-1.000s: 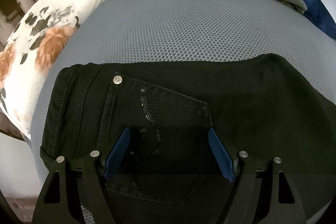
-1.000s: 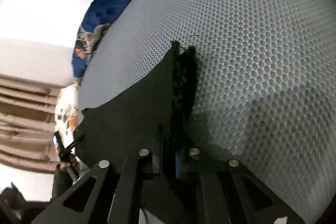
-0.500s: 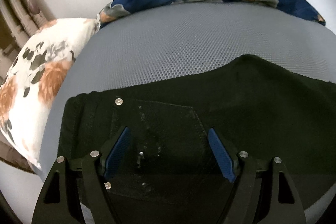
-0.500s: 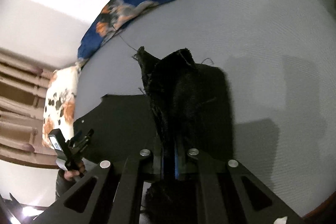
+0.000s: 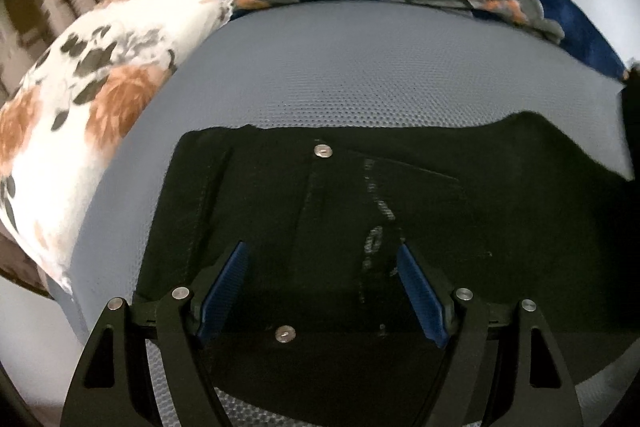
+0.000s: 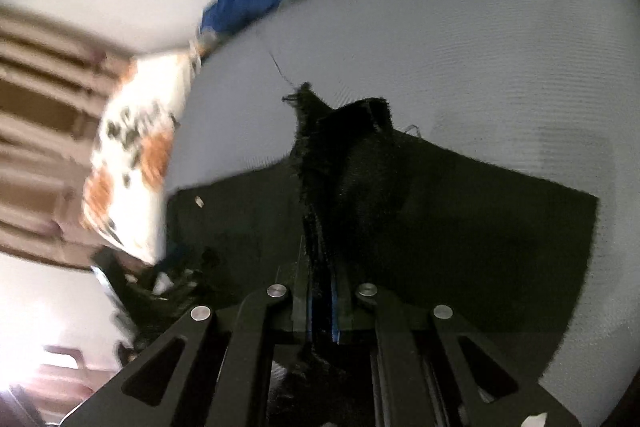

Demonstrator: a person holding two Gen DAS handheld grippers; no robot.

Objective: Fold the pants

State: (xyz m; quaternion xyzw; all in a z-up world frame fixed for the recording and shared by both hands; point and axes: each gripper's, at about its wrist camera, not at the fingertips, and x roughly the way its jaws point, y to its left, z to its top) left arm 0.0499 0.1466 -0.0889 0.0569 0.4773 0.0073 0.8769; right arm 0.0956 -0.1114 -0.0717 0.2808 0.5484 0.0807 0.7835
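Black pants (image 5: 400, 211) lay on a grey mesh bed (image 5: 380, 79), waistband toward the floral pillow (image 5: 80, 99). The right hand-held gripper (image 6: 320, 307), clenched on the frayed leg hem (image 6: 340, 147), held it raised above the pants. The left hand-held gripper (image 5: 320, 291) hovered released over the waist. The lengthwise fold appeared under way; next, the hem likely needed carrying toward the pillow and laying on the waistband.
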